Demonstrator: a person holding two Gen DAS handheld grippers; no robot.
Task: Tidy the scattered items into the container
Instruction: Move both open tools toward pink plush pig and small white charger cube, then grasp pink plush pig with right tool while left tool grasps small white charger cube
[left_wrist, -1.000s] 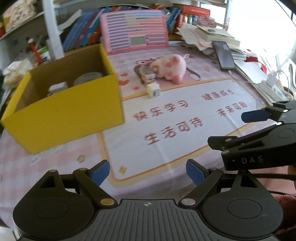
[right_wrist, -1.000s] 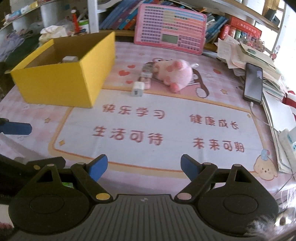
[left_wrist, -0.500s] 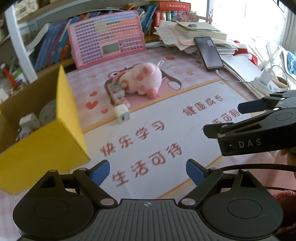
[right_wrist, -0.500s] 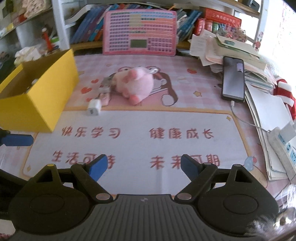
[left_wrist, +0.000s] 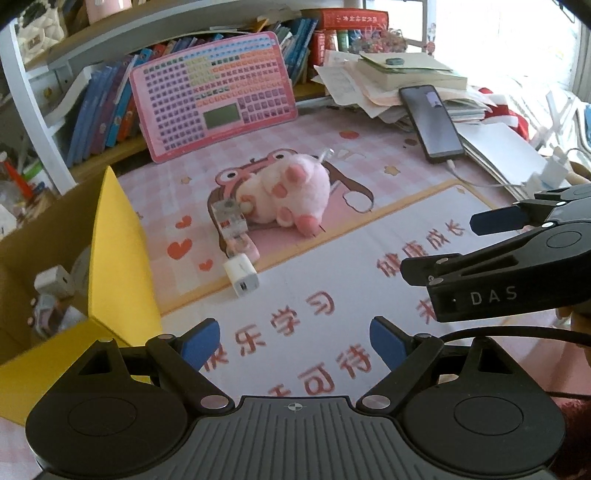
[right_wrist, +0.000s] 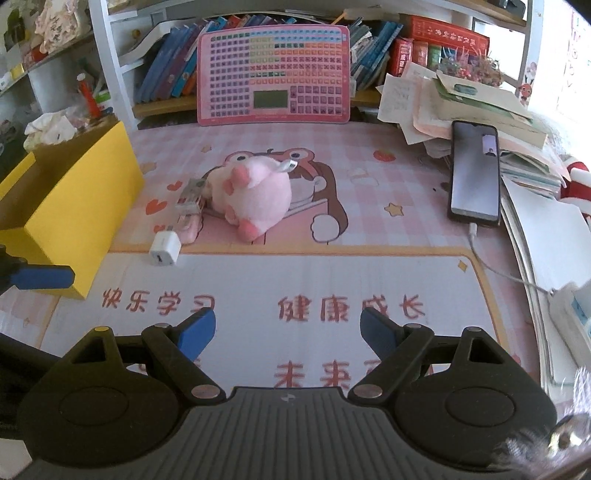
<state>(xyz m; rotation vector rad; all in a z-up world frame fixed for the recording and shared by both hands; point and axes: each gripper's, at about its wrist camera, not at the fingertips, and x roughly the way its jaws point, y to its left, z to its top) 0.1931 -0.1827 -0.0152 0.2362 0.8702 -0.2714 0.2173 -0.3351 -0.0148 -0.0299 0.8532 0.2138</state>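
Note:
A pink plush pig (left_wrist: 291, 194) (right_wrist: 255, 192) lies on the pink desk mat. Left of it rest a small clear box (left_wrist: 229, 218) (right_wrist: 190, 197), a small pink item (left_wrist: 243, 247) and a white charger cube (left_wrist: 241, 275) (right_wrist: 165, 251). The yellow cardboard box (left_wrist: 118, 251) (right_wrist: 74, 199) stands at the left and holds a white charger (left_wrist: 53, 282) and other small things. My left gripper (left_wrist: 294, 341) hovers short of the charger cube; its jaws are closing slightly with nothing between them. My right gripper (right_wrist: 288, 332) is open and empty, in front of the plush.
A pink learning tablet (right_wrist: 273, 74) leans on the bookshelf behind. On the right, a phone (right_wrist: 474, 171) with a cable lies against a stack of papers (right_wrist: 461, 99). A power strip (right_wrist: 576, 306) sits at the right edge.
Both grippers have moved sideways from in front of the yellow box toward the plush; the box has slid to the left edge of both views. Neither gripper holds anything.

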